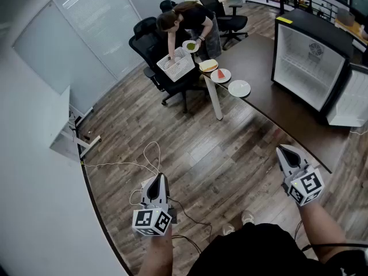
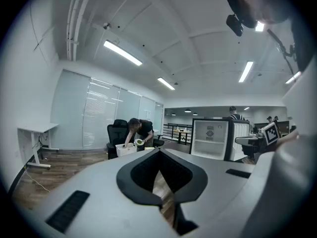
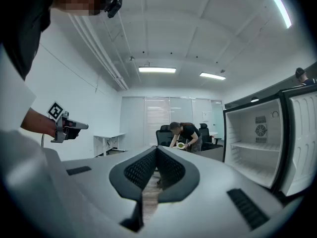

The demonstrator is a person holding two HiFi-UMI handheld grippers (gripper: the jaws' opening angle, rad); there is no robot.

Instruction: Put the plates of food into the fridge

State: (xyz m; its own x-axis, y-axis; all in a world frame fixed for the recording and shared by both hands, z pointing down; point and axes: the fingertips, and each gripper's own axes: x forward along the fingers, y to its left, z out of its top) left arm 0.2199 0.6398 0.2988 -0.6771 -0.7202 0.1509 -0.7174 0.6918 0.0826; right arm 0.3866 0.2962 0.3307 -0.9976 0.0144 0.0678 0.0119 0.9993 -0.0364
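On the dark table (image 1: pixel 270 105), near its far end, stand a plate of bread (image 1: pixel 208 66), a plate with a red slice (image 1: pixel 221 75) and a white plate (image 1: pixel 239 88). A person (image 1: pixel 187 17) bends over that end, holding a plate of green food (image 1: pixel 190 46). The small fridge (image 1: pixel 305 62) stands open on the table's right side, its shelves bare. My left gripper (image 1: pixel 159 177) and right gripper (image 1: pixel 286 150) hover over the floor, far from the plates. Both are shut and hold nothing. The left gripper view shows the left gripper (image 2: pixel 159 152) aimed toward the person (image 2: pixel 136 130).
A white basket (image 1: pixel 176 64) rests by the person, with black office chairs (image 1: pixel 150 42) behind. The fridge door (image 1: pixel 351 99) swings out to the right. Cables (image 1: pixel 150 160) trail over the wooden floor near a white desk (image 1: pixel 60 131) at the left wall.
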